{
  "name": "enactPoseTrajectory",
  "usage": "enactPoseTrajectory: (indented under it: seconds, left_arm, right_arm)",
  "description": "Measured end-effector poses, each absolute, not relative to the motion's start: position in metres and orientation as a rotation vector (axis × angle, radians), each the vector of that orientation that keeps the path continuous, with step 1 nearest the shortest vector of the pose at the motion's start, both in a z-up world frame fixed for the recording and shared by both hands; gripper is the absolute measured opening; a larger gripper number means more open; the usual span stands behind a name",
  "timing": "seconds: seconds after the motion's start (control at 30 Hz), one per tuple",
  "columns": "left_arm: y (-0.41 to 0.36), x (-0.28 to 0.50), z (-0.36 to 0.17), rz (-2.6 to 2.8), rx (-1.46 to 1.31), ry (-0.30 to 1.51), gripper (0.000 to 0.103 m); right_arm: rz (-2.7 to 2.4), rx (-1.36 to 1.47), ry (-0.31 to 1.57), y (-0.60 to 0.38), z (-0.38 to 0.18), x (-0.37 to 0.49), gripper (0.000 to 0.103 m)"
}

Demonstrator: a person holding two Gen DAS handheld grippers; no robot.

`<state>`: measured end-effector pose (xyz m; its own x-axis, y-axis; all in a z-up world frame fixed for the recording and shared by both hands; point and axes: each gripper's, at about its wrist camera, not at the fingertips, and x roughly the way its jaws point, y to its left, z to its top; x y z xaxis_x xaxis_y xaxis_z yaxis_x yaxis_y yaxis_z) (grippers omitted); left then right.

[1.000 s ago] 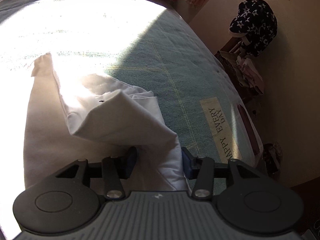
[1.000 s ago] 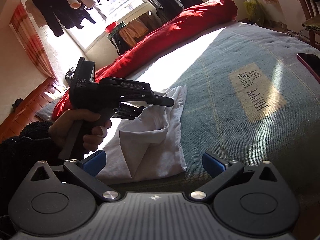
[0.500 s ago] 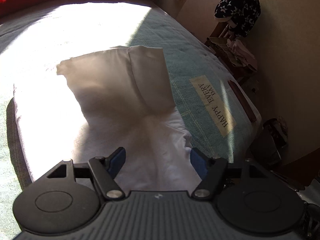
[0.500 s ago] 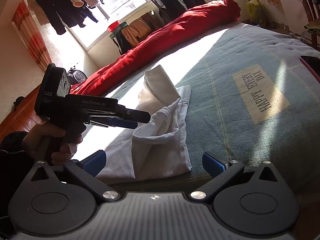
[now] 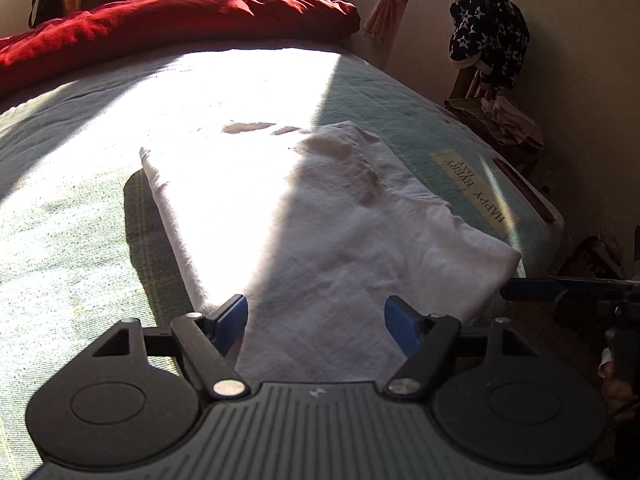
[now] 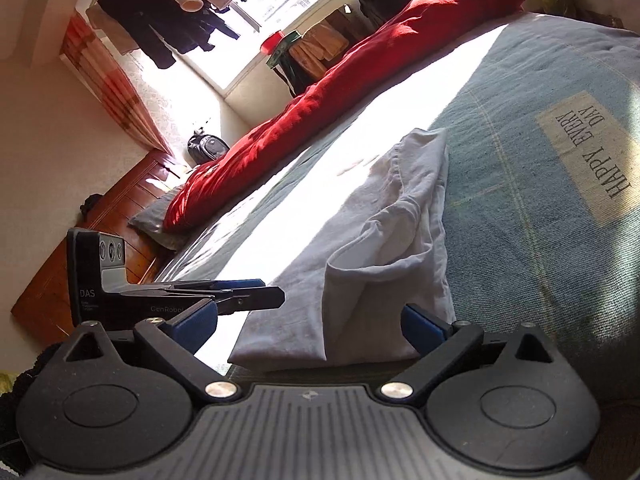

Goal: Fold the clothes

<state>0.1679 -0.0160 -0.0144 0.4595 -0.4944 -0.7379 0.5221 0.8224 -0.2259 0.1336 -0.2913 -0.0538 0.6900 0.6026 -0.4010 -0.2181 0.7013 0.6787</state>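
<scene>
A white garment (image 5: pixel 320 220) lies folded flat on the blue-green bed cover (image 5: pixel 60 220), half in sunlight. My left gripper (image 5: pixel 316 316) hovers over its near end with the jaws opening. Cloth lies below them, and the pads touch nothing. In the right wrist view the same garment (image 6: pixel 380 240) shows a loose fold at its near edge. My right gripper (image 6: pixel 310 324) sits low at that edge, its jaws wide and closing, the hem between them unpressed. The left gripper (image 6: pixel 272 296) shows there at the left, the right gripper's fingers (image 5: pixel 532 288) at the left view's right edge.
A red duvet (image 5: pixel 160 20) runs along the bed's far side. A "HAPPY EVERY DAY" label (image 5: pixel 476 188) is sewn near the bed's right edge, with a dark flat object (image 5: pixel 524 192) beside it. A chair heaped with clothes (image 5: pixel 488 28) stands by the wall. Wooden headboard (image 6: pixel 100 232) at left.
The left gripper let go of the raised fold, which dropped flat onto the garment, then drew back to the near end. The right gripper sank toward the near hem.
</scene>
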Motion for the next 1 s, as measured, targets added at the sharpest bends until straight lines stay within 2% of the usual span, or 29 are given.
enactPoseTrajectory:
  seconds: [0.1, 0.37, 0.43, 0.5, 0.53, 0.6, 0.7, 0.87, 0.9, 0.97, 1.0]
  left_arm:
    - [-0.011, 0.165, -0.013, -0.620, 0.036, 0.873, 0.076]
    - [-0.007, 0.167, -0.018, -0.648, 0.020, 0.872, 0.078]
    - [-0.009, 0.168, -0.022, -0.645, 0.025, 0.875, 0.078]
    - [-0.011, 0.167, -0.023, -0.648, 0.029, 0.871, 0.078]
    - [-0.010, 0.167, -0.023, -0.651, 0.029, 0.869, 0.078]
    - [-0.010, 0.166, -0.021, -0.662, 0.026, 0.866, 0.078]
    - [-0.009, 0.165, -0.022, -0.672, 0.034, 0.860, 0.079]
    - [-0.007, 0.163, -0.027, -0.654, 0.074, 0.880, 0.079]
    - [-0.006, 0.161, -0.024, -0.656, 0.077, 0.869, 0.079]
    - [-0.005, 0.158, -0.016, -0.678, 0.076, 0.835, 0.079]
    - [-0.005, 0.156, -0.011, -0.702, 0.071, 0.810, 0.079]
  right_arm:
    - [0.486, 0.639, 0.696, -0.285, -0.067, 0.155, 0.091]
    - [0.419, 0.760, 0.662, -0.293, -0.082, 0.180, 0.090]
    - [0.390, 0.713, 0.670, -0.292, -0.082, 0.182, 0.082]
    - [0.356, 0.654, 0.687, -0.289, -0.083, 0.185, 0.062]
    - [0.347, 0.637, 0.696, -0.289, -0.085, 0.184, 0.058]
    - [0.327, 0.608, 0.712, -0.292, -0.086, 0.182, 0.035]
    - [0.307, 0.573, 0.725, -0.300, -0.085, 0.177, 0.027]
    - [0.262, 0.523, 0.751, -0.309, -0.085, 0.163, 0.026]
    - [0.247, 0.505, 0.749, -0.309, -0.081, 0.160, 0.039]
    - [0.222, 0.470, 0.736, -0.309, -0.070, 0.153, 0.050]
    - [0.229, 0.455, 0.703, -0.308, -0.059, 0.149, 0.052]
